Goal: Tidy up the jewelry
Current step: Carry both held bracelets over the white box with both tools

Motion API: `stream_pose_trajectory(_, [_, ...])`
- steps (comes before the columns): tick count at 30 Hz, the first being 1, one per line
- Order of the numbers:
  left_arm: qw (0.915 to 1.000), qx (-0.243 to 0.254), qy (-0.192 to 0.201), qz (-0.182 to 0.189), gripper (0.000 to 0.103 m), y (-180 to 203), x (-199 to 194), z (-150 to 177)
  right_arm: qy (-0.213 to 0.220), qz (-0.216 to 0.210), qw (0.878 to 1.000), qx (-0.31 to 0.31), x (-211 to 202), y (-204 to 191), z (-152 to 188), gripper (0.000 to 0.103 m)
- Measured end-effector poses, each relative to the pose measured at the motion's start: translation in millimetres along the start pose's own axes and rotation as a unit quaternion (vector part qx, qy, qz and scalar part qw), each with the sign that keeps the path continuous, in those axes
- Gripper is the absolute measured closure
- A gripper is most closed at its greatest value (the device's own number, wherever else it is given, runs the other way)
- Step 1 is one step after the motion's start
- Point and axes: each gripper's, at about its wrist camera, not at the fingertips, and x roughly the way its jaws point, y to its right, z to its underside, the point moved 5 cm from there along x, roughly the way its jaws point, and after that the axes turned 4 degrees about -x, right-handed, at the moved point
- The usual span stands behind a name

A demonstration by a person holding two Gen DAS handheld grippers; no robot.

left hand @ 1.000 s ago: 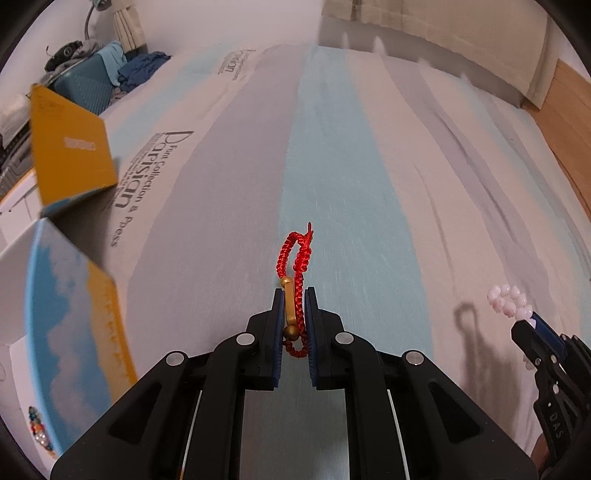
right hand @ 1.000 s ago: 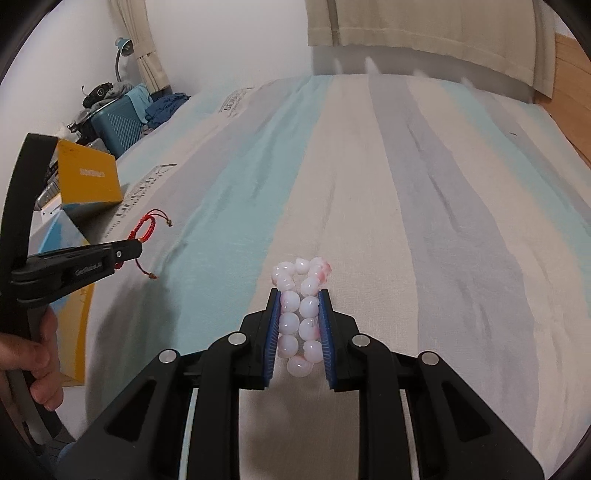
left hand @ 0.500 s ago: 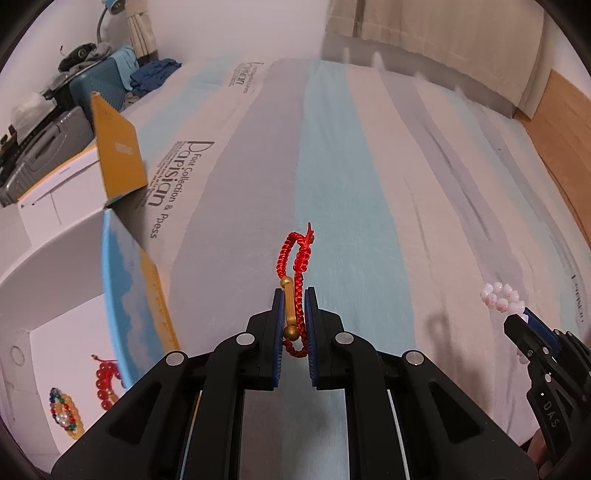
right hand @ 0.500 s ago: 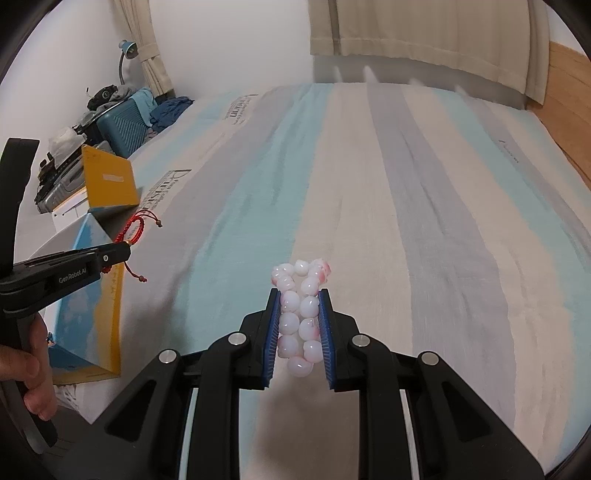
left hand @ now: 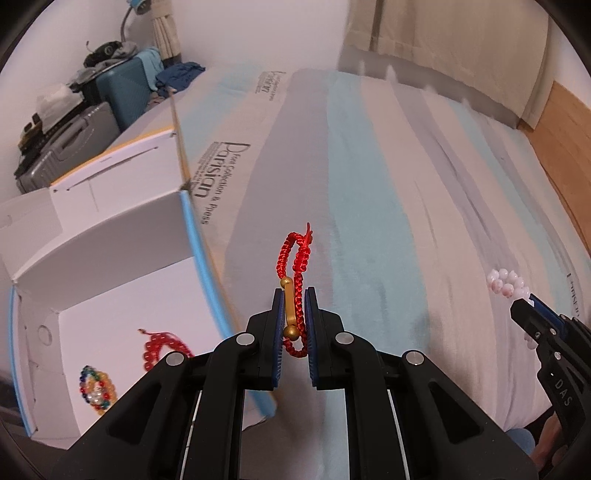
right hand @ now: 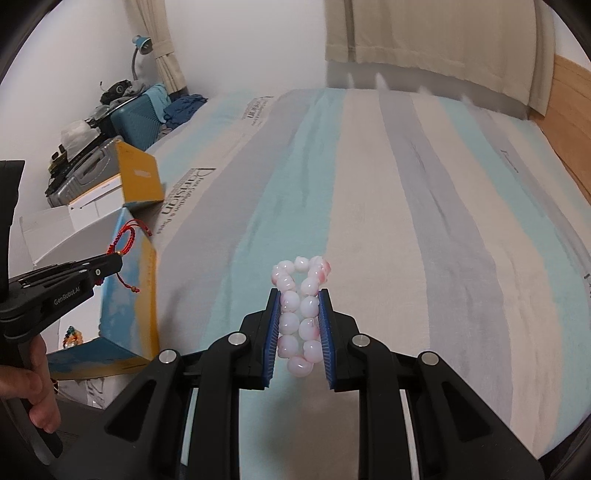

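Striped bedding fills the view. Left gripper (left hand: 293,325) pinches the red cord bracelet (left hand: 294,260) and has swung closer to the open box (left hand: 110,236), which probably takes it next. Right gripper (right hand: 298,328) squeezes the pink bead bracelet (right hand: 300,314) above the bed.

This is a bedroom in someone's home: a wide bed (right hand: 388,206) with a sheet striped in pale blue, grey and cream fills most of the frame. Beige curtains (right hand: 436,33) hang along the top, and in the upper left stand a teal suitcase (right hand: 138,123) heaped with clothes, a grey hard case (right hand: 79,171) and a small blue lamp (right hand: 142,44).
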Motion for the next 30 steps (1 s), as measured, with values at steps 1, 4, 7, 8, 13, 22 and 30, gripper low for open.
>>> stream_pose_trajectory(1, [1.0000,-0.001,0.002,0.000,0.093,-3.5,-5.4,0.8,0.000,-0.001,1.000,-0.002,-2.0,-3.5,-0.9,0.084])
stream_pose_trajectory(4, [0.9999,-0.006,0.010,0.001,0.093,-11.1,-17.9,2.9,0.004,-0.003,1.000,-0.010,-9.7,-15.6,-2.6,0.084])
stream_pose_trajectory(7, [0.9998,-0.009,0.015,-0.001,0.093,-20.0,-26.6,4.9,0.007,-0.006,1.000,-0.014,-15.7,-26.5,-4.4,0.084])
stream_pose_trajectory(8, [0.9998,-0.012,0.016,-0.001,0.093,-24.9,-30.1,5.7,0.009,-0.007,1.000,-0.017,-18.2,-31.8,-5.6,0.084])
stream_pose_trajectory(13, [0.9993,-0.026,0.024,-0.008,0.093,-47.9,-46.0,8.4,0.015,-0.016,0.999,-0.031,-24.4,-59.0,-12.3,0.084])
stream_pose_trajectory(22, [0.9972,-0.056,0.030,-0.037,0.093,-110.9,-67.0,19.2,0.023,-0.049,0.996,-0.070,-26.0,-130.9,-22.9,0.084])
stream_pose_trajectory(30, [0.9922,-0.102,0.024,-0.068,0.093,-184.0,-75.5,39.1,0.025,-0.086,0.989,-0.118,-21.5,-209.7,-28.6,0.084])
